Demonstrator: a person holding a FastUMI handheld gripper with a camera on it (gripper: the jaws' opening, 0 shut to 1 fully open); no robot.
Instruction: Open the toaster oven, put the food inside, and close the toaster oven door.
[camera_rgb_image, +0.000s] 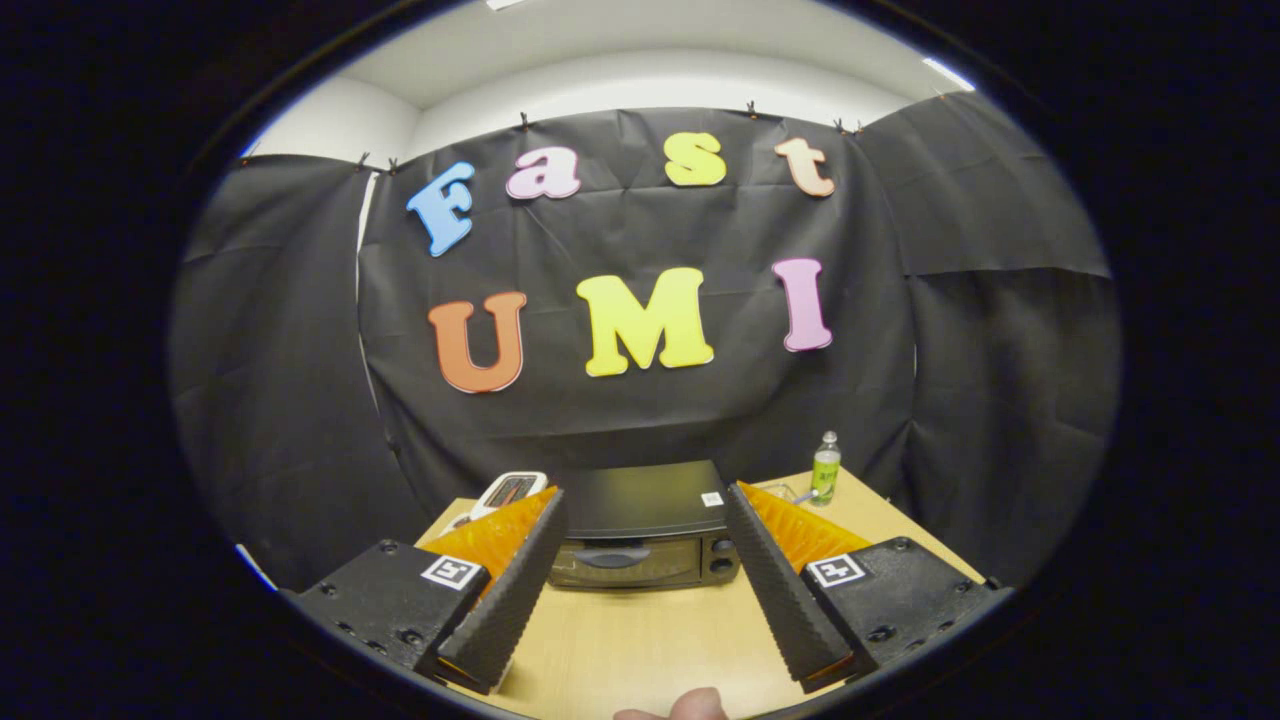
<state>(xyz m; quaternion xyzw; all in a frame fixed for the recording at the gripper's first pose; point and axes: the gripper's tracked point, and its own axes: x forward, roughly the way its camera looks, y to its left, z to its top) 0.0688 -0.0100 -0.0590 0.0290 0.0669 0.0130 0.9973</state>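
Note:
A black toaster oven (642, 530) stands on the wooden table (640, 640), beyond my fingers and framed between them. Its door is shut, with a dark handle (612, 557) across the glass and two knobs (721, 556) on the right side. My gripper (645, 500) is open, raised above the table and some way back from the oven, with nothing between its fingers. A fingertip of a person's hand (690, 706) shows below the gripper. I cannot make out the food.
A white pop-up toaster (510, 492) sits left of the oven, partly behind my left finger. A green plastic bottle (825, 468) stands at the table's back right. Black cloth walls close in behind and at both sides.

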